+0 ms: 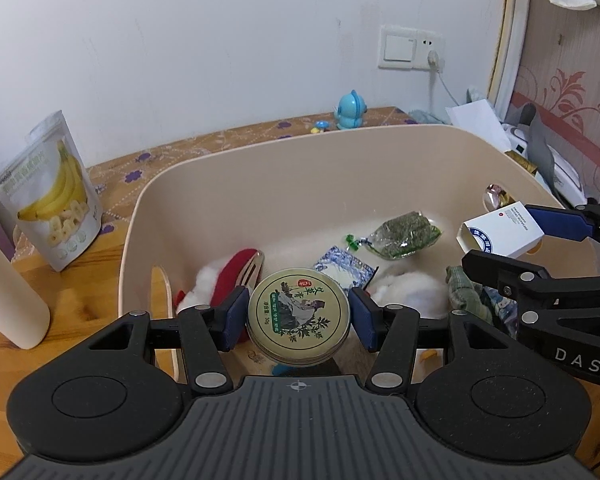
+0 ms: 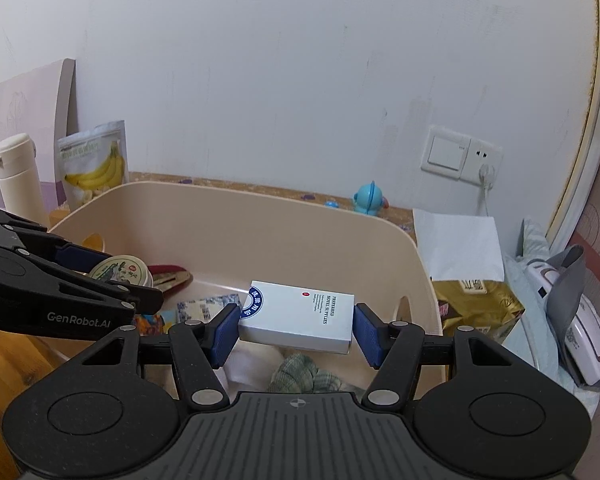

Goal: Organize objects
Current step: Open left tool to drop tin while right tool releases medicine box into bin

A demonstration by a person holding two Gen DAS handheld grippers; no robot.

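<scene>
Round tin (image 1: pixel 299 316), white box (image 2: pixel 298 317) gripped.

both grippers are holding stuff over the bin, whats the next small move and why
Probably lower and release. The left gripper clamps the round tin and the right gripper clamps the white box, both already hanging above the beige bin, so lower each slightly and open onto the items inside.
</scene>
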